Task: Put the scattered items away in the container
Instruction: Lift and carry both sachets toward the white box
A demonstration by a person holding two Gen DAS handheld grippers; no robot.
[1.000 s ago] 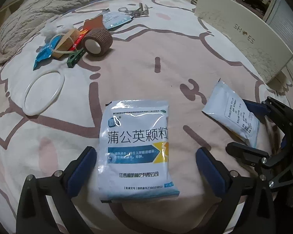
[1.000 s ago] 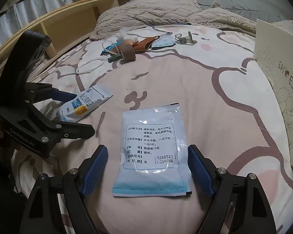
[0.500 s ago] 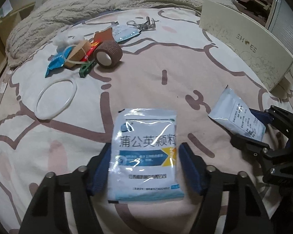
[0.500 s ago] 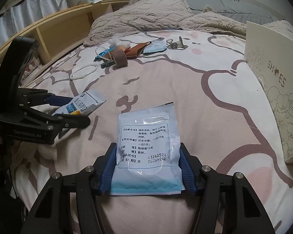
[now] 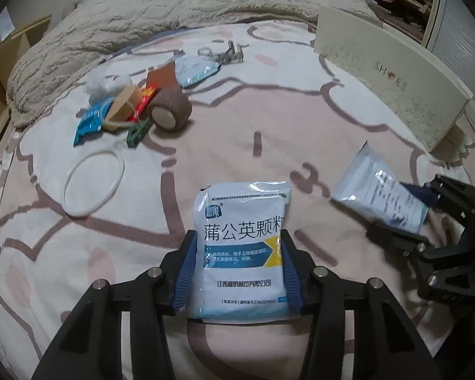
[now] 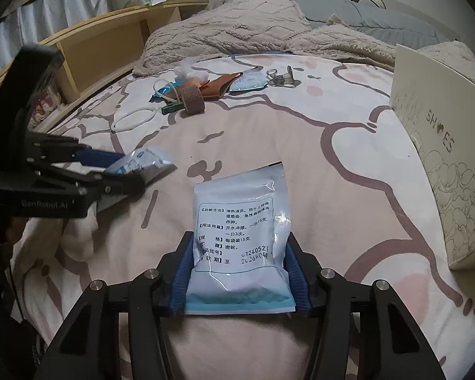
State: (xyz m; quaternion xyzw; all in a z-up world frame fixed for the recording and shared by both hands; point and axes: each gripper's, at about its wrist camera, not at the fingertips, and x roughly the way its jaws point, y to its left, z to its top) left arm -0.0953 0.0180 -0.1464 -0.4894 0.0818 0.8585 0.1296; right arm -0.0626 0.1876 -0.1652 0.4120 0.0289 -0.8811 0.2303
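Observation:
A white-and-blue medicine sachet (image 5: 242, 218) with large blue print sits between the blue pads of my left gripper (image 5: 237, 240). Its jaws are closing, and the pads press on both side edges. A second sachet (image 6: 237, 209), printed back up, is pinched the same way by my right gripper (image 6: 239, 243), whose jaws are also closing. Both sachets bow slightly over the pink bedsheet. Each gripper shows in the other's view: the right gripper (image 5: 405, 212) with its sachet (image 5: 373, 190), the left gripper (image 6: 123, 171) with its sachet (image 6: 142, 161). The cream shoe box (image 6: 440, 158) stands at the right.
Farther up the bed lie a brown bandage roll (image 5: 169, 110), a white ring (image 5: 93, 183), a blue packet (image 5: 88, 120), a green clip (image 5: 137, 131), a mask packet (image 5: 194, 69) and a metal clip (image 5: 229, 53). A fluffy blanket (image 5: 110, 25) lies behind them. A wooden shelf (image 6: 104, 44) runs along the left.
Both pairs of jaws came in from wide open until their pads met the sachets' side edges. Both sachets now bulge and stand a little tilted up from the sheet.

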